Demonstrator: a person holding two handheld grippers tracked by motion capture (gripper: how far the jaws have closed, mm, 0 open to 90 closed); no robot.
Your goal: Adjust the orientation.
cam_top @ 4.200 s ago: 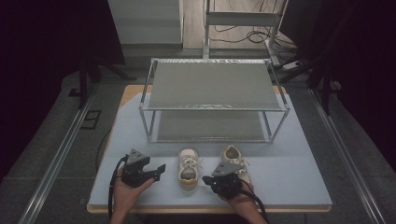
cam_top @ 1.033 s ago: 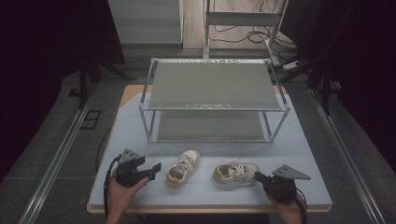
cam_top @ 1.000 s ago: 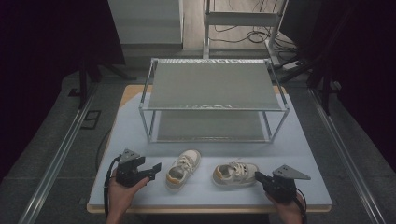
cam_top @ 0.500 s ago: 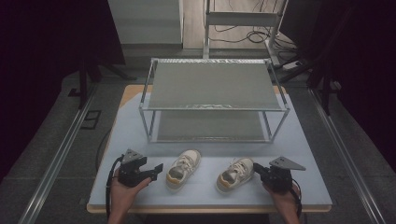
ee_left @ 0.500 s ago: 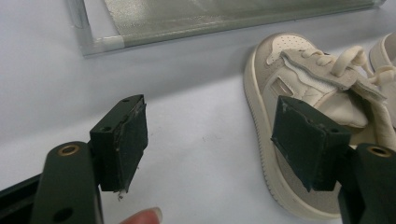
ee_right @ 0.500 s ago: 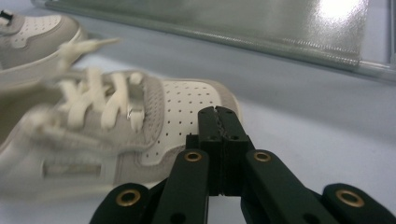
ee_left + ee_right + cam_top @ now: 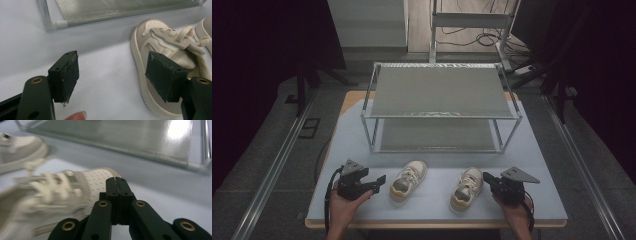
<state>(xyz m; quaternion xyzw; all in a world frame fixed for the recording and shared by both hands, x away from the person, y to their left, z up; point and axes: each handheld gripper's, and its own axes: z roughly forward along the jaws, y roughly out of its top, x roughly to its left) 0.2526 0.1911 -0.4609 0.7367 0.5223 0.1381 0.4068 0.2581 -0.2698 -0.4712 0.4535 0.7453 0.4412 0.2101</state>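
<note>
Two small cream sneakers lie on the pale blue table in front of a metal rack. The left sneaker (image 7: 408, 181) (image 7: 155, 47) points its toe up and to the right. My left gripper (image 7: 381, 179) (image 7: 115, 75) is open just to its left, with the right jaw over the sneaker's side and bare table between the jaws. The right sneaker (image 7: 466, 187) (image 7: 82, 186) lies tilted with its toe toward the rack. My right gripper (image 7: 486, 178) (image 7: 116, 180) is shut with nothing in it, its tips against that sneaker's right side.
The two-shelf metal rack (image 7: 439, 107) stands across the middle of the table; its lower shelf (image 7: 112, 10) (image 7: 120, 135) lies just beyond the sneakers. The table's front edge (image 7: 432, 223) runs close behind both hands. Dark floor and rails lie at both sides.
The right sneaker has turned from lying crosswise to pointing toward the rack, as my shut right gripper moved left against it. The left gripper and left sneaker have barely moved.
</note>
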